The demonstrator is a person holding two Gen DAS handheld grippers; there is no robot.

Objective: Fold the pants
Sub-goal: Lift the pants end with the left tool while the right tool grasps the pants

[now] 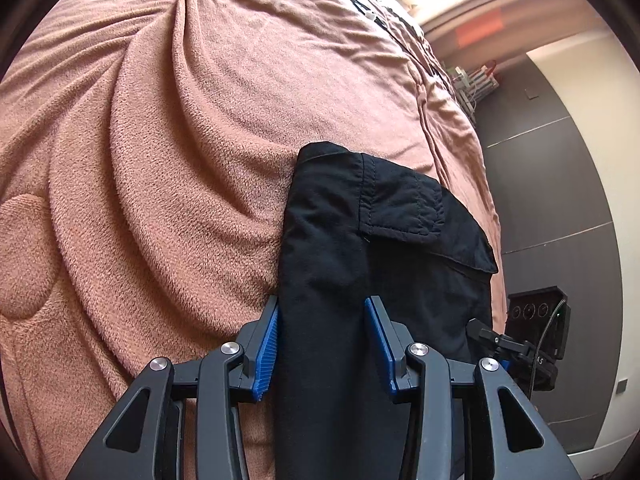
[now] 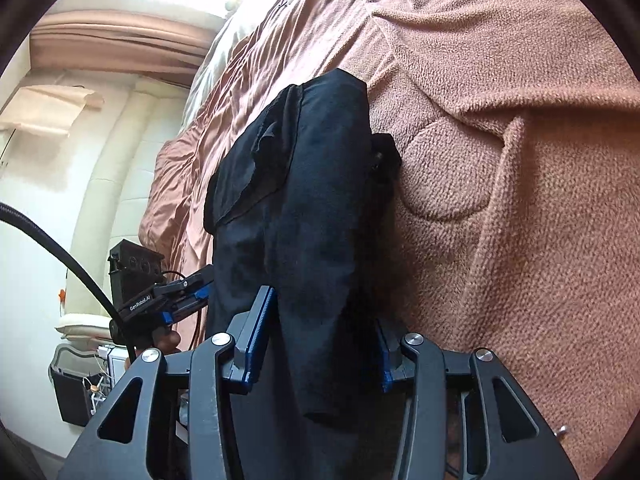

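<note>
Left gripper [image 1: 322, 344], as your left wrist camera shows it, has its blue ribbed pads [image 1: 266, 354] on either side of a thick fold of the black pants [image 1: 360, 248]. Cloth fills the gap and meets the left pad; you cannot tell from this view whether the right pad presses on it. Beyond the fingertips the pants lie bunched on the pink fleece blanket [image 1: 160, 140], with a flapped cargo pocket [image 1: 404, 208] facing up. At the right edge you see the right gripper [image 1: 504, 346] beside the pants.

Right gripper [image 2: 324, 340], in your right wrist camera, straddles another thick fold of the same pants [image 2: 304, 200]. Cloth fills the gap between both blue pads [image 2: 260, 336], so it appears clamped on the fabric. The pants run forward over the blanket [image 2: 520, 200], which covers the bed. The left gripper [image 2: 188, 292] sits at the left, against the edge of the pants.
</note>
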